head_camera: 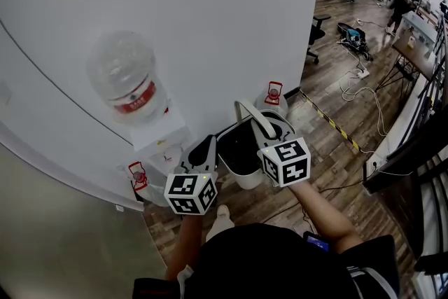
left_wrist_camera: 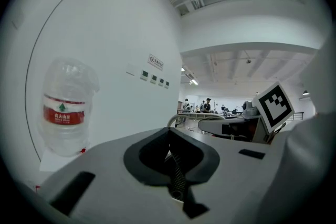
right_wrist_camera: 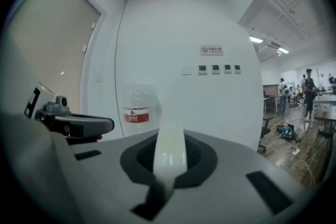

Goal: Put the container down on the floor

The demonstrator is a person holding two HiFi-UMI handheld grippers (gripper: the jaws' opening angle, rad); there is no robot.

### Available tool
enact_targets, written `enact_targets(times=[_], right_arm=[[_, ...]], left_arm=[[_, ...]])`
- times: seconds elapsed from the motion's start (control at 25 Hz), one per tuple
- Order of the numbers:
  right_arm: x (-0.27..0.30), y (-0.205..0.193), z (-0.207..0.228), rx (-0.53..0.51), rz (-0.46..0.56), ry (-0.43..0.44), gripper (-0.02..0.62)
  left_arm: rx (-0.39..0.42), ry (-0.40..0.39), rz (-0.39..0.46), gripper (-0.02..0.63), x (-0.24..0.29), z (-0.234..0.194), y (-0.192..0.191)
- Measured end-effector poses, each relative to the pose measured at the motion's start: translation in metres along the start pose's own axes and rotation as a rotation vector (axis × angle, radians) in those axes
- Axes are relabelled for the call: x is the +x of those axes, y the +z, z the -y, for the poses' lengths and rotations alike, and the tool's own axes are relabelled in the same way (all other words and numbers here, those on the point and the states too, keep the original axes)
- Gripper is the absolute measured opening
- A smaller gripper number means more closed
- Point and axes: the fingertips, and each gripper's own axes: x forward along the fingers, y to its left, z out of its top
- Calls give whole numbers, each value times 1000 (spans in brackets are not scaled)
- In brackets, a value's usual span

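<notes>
the right gripper is clenched on the white handle of the container, which hangs clear of the wooden floor in front of the water dispenser. the left gripper (jaws together, nothing between them) sits just beside the container's rim.

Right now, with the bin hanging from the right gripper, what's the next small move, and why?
Probably lower the right gripper straight down with its jaws closed. It is clamped on the white handle of the container, which seems to hang clear of the wood floor. Release only once the base rests.
</notes>
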Motion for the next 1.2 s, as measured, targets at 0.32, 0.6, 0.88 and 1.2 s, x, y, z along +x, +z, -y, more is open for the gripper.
enact_targets(times=[0.32,0.6,0.88,1.2], right_arm=[[-10,-1,1,-8,-4,-11,29],[-17,-7,0,-16,-13,-4,29],[-18,-11,-9,-11,-18,23,29],[-7,-14,-7,-16,-39,31,29]], left_arm=[[-6,-5,5,14,-6,7,0],[-1,-6,0,14,-11,16,-3],[-6,-10,-14,14,-11,20,-8],[-13,-12,-30,14,-2,15,-10]])
